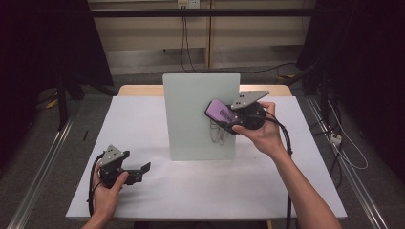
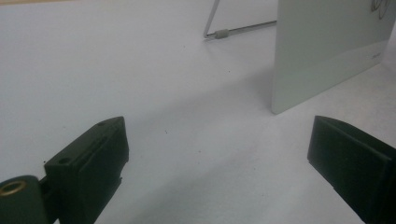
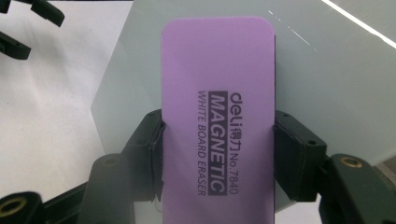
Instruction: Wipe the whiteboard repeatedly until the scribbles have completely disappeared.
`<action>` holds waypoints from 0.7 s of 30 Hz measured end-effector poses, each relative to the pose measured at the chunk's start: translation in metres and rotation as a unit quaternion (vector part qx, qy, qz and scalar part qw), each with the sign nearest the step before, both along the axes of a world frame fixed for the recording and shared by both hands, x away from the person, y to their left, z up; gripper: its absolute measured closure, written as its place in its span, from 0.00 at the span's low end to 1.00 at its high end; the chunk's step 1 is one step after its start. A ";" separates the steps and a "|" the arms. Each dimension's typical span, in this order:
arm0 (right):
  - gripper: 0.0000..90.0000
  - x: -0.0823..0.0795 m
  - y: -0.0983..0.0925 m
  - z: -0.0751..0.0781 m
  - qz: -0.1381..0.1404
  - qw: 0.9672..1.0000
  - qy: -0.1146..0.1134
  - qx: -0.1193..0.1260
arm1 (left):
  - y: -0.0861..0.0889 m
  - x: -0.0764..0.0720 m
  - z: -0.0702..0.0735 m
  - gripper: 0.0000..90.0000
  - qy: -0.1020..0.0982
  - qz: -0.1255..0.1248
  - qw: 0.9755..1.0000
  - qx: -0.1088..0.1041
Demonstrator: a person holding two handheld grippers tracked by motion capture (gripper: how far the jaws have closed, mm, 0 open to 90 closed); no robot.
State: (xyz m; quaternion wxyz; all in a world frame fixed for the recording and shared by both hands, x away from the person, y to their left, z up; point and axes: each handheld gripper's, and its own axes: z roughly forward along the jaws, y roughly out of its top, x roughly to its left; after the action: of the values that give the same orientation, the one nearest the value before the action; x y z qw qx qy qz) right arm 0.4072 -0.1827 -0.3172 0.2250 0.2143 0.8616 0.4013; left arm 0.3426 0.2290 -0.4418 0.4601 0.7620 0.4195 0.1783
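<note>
The white-covered table (image 1: 143,191) is carrying an upright glass board (image 1: 191,109) propped on a wire stand (image 2: 233,31); it is looking stiff, smooth and breakable, and likely to tip under hard pushing. The purple eraser (image 3: 217,93) is lying flat against the board's face beside black scribbles (image 1: 217,133), appearing light and rigid-backed, best held across its long edges. The right tongs (image 3: 217,161) are clenching it exactly so, while the left tongs (image 2: 219,154) are hanging released over the table.

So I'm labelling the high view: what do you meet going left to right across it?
Left gripper, open → standing whiteboard → purple whiteboard eraser → right gripper, shut on the eraser.
</note>
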 end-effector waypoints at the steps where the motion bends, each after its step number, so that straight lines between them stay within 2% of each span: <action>1: 0.47 0.000 0.001 -0.001 0.001 1.000 0.001 -0.002 | 0.000 0.000 0.000 0.06 0.000 0.001 1.000 -0.001; 6: 0.46 0.002 0.000 0.002 0.005 1.000 0.002 0.001 | 0.001 0.000 0.000 0.06 0.000 0.001 1.000 0.000; 13: 0.46 0.006 -0.003 0.019 -0.012 1.000 -0.023 0.014 | 0.001 0.000 0.000 0.06 0.001 -0.001 1.000 0.000; 21: 0.46 0.009 -0.013 0.037 -0.042 0.997 -0.047 0.035 | 0.001 0.000 0.000 0.06 0.001 0.000 1.000 0.001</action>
State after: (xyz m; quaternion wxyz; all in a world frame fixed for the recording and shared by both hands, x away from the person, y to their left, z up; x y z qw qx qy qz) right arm 0.4162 -0.1961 -0.2806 0.2745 0.2388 0.8257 0.4311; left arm 0.3425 0.2305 -0.4418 0.4588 0.7630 0.4191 0.1782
